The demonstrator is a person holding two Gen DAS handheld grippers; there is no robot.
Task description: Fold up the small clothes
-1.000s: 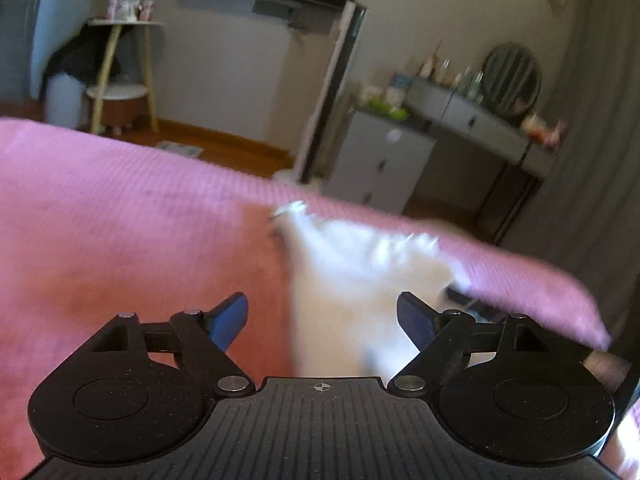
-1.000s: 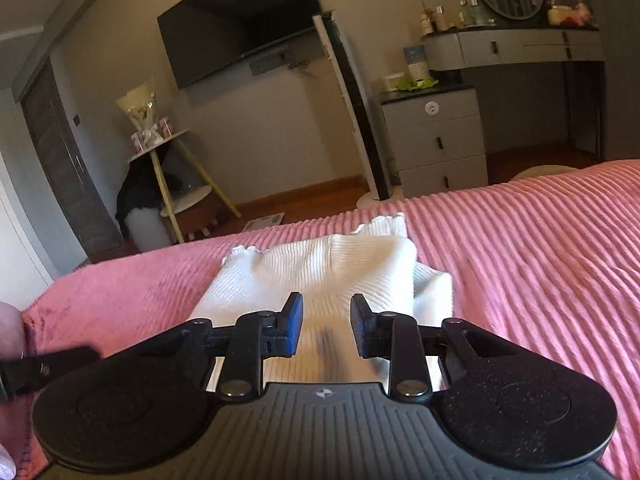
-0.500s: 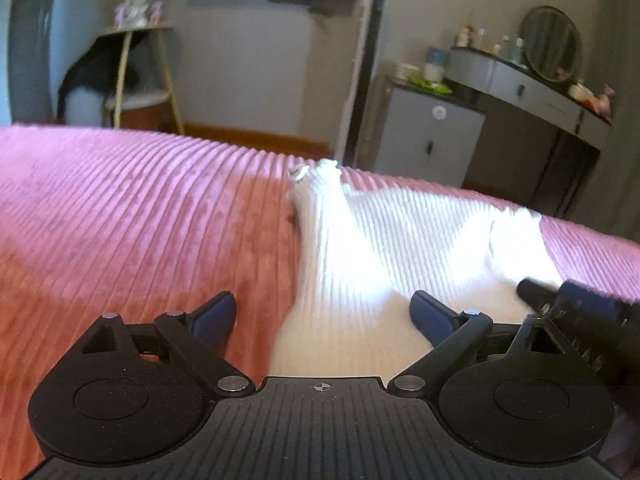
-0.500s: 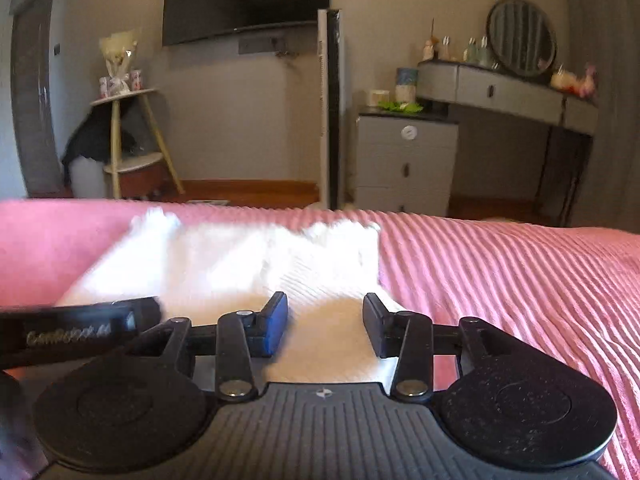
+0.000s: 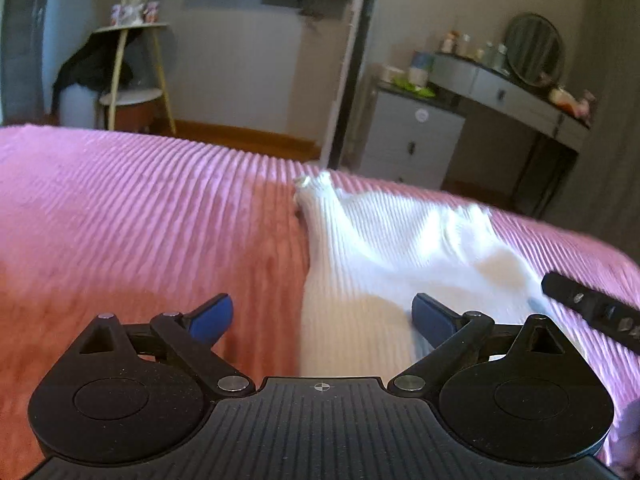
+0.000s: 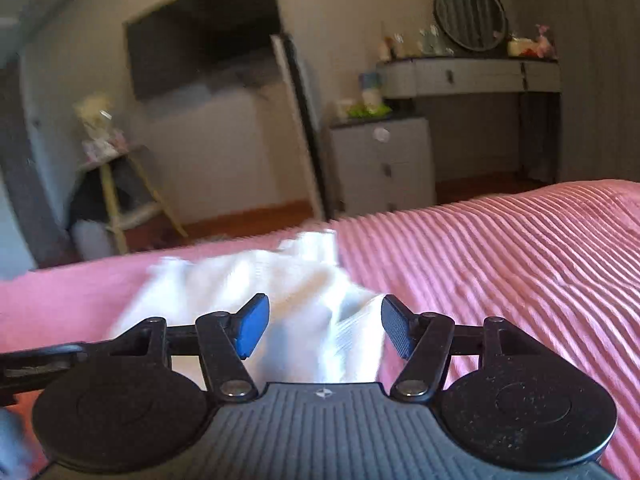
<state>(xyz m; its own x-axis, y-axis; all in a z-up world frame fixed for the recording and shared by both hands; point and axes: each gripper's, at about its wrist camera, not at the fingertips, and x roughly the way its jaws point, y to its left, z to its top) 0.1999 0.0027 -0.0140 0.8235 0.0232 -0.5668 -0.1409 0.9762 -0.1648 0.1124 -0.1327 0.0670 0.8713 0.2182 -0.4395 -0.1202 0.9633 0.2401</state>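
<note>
A small white ribbed garment [image 5: 384, 248] lies partly folded on the pink ribbed bedspread [image 5: 140, 220]. My left gripper [image 5: 322, 316] is open, its blue fingers spread over the garment's near left edge. My right gripper [image 6: 324, 326] is open over the garment's [image 6: 280, 280] near right part, which looks bunched. The tip of the right gripper shows in the left wrist view [image 5: 588, 304] at the right edge. The right wrist view is motion-blurred.
The pink bedspread [image 6: 500, 260] extends left and right of the garment. Beyond the bed's far edge stand a grey drawer unit [image 5: 412, 140], a vanity desk with a round mirror [image 5: 532, 52], a small round side table [image 5: 128, 76] and a wall-mounted TV [image 6: 200, 32].
My right gripper has opened from nearly shut to wide, letting go of the garment. My left gripper stayed open and swung to face the garment's left edge.
</note>
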